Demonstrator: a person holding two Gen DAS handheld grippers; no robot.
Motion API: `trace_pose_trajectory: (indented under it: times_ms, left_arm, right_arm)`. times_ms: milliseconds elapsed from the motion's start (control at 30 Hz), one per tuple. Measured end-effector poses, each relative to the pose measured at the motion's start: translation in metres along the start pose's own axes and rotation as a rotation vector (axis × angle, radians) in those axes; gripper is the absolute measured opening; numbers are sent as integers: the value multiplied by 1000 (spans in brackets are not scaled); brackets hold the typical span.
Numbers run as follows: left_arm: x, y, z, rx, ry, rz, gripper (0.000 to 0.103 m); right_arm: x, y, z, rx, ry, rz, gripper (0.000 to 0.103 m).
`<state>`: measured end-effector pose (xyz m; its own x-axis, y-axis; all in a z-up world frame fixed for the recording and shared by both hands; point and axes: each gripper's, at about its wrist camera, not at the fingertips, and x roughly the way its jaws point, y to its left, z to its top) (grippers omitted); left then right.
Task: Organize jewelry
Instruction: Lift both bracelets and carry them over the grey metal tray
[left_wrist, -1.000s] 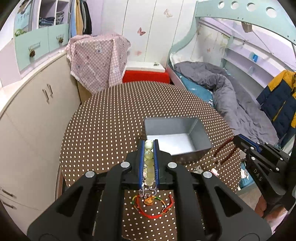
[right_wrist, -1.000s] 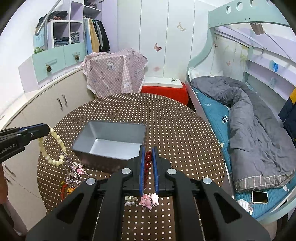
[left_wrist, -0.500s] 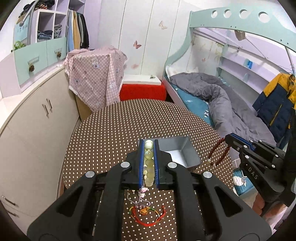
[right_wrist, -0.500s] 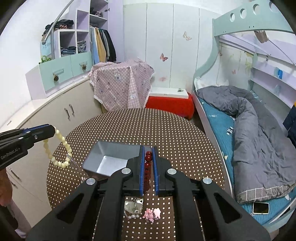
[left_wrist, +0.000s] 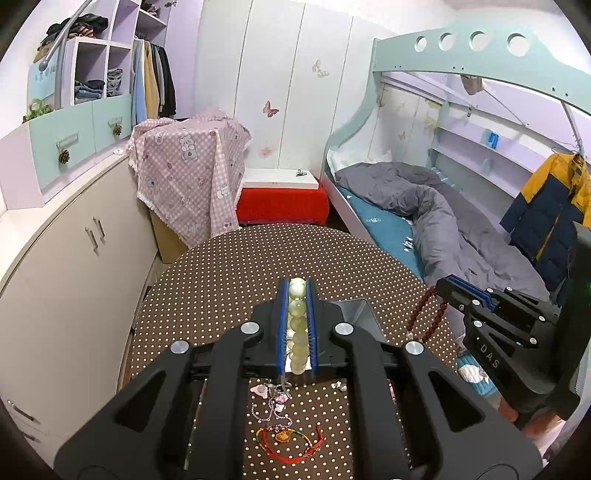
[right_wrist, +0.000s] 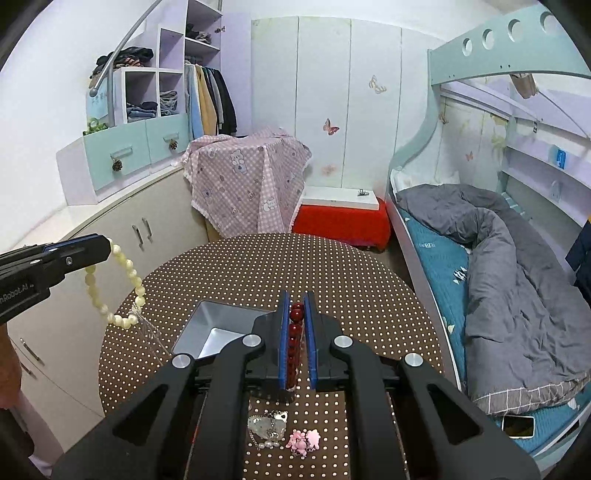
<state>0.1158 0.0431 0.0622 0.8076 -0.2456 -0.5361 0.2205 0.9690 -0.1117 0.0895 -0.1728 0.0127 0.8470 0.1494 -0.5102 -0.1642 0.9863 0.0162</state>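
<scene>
Left gripper (left_wrist: 296, 291) is clamped on a pale green bead bracelet (left_wrist: 297, 325); the beads sit in a line between its blue pads, and in the right wrist view the rest of the loop (right_wrist: 122, 291) dangles below the tips with a thin silver chain trailing off its low end. Right gripper (right_wrist: 296, 308) is pinched shut on a dark red bead bracelet (right_wrist: 294, 343), whose loop hangs free in the left wrist view (left_wrist: 424, 314).

Versus a second ago both grippers have lifted higher above the brown polka-dot table (left_wrist: 229, 288). The table looks smaller and more of the bedroom shows. The grey metal tray (right_wrist: 210, 328) now sits mostly hidden behind each gripper body; only one corner (left_wrist: 356, 312) peeks out in the left view. Both bracelets have risen with the grippers and hang in the air, off the table.

Left on the table: a red cord bracelet (left_wrist: 291, 443), a tangled charm chain (left_wrist: 273, 404), pink flower clips (right_wrist: 304, 439) and a silver pendant with pearls (right_wrist: 267, 426).
</scene>
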Motion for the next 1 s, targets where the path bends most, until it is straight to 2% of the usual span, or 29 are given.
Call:
trace_pose_trajectory:
  times_ms: [233, 367, 667, 1000]
  left_arm:
    - [-9, -4, 11, 8, -49, 1, 9]
    - [-3, -4, 13, 10, -42, 6, 9]
    - [39, -1, 5, -15, 62, -1, 9]
    - [96, 7, -2, -36, 191, -10, 10]
  right_arm:
    - [-3, 2, 12, -17, -31, 9, 7]
    - [0, 4, 16, -22, -33, 21, 7]
    - [24, 7, 17, -28, 19, 58, 7]
    - [65, 5, 11, -15, 119, 91, 7]
